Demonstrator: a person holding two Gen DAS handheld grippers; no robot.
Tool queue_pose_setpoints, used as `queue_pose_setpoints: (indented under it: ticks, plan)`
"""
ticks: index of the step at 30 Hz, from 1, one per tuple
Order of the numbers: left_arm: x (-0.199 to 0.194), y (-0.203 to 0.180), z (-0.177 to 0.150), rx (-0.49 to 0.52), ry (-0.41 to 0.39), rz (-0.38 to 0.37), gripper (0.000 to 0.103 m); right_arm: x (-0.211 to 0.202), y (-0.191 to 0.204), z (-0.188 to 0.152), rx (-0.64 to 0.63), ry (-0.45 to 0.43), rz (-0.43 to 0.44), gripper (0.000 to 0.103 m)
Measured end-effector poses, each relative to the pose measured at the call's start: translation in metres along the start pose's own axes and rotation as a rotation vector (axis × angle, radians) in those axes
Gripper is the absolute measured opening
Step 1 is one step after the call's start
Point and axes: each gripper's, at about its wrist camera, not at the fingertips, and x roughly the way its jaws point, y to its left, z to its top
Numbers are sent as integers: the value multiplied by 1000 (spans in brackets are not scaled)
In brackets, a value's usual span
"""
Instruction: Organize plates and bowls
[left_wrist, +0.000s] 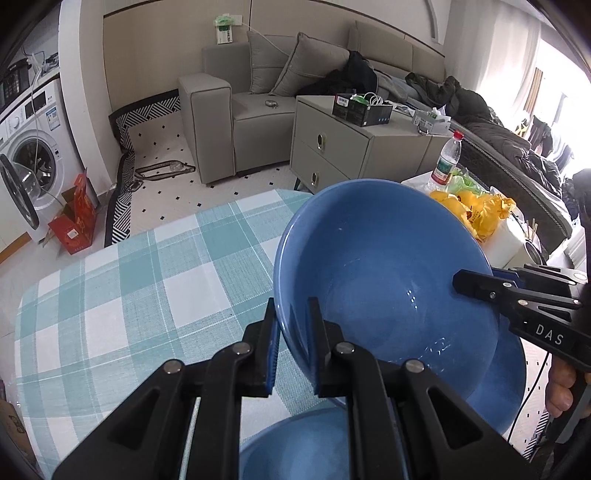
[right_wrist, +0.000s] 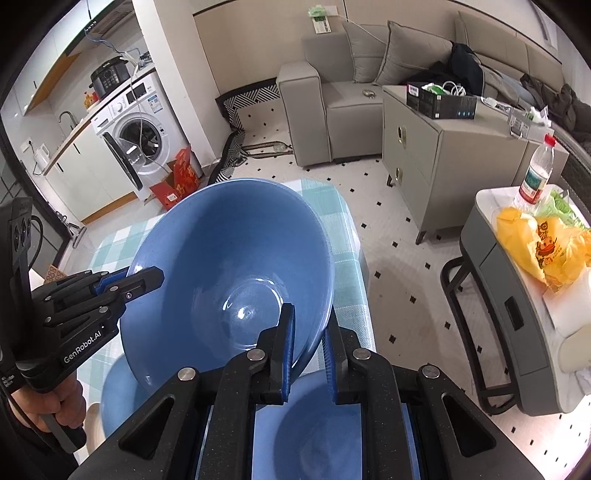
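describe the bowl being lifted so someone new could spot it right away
Start at the table with the teal and white checked cloth. Above its near end, the big blue bowl is tilted in the air, its rim pinched on opposite sides by the left gripper and the right gripper. The other blue dishes lie flat beneath it, ungripped.

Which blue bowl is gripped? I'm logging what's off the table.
The big blue bowl, tilted, with the left hand-held gripper and right hand-held gripper clamped on opposite rim edges. The other blue dishes lie underneath, ungripped.
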Motion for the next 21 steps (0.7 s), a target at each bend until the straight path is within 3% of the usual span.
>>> queue_pose_setpoints:
  ticks: [21]
  plan:
    - [-77,8,-32,-6,-69,32,11,-73,53,-28,-90,-64,50,14]
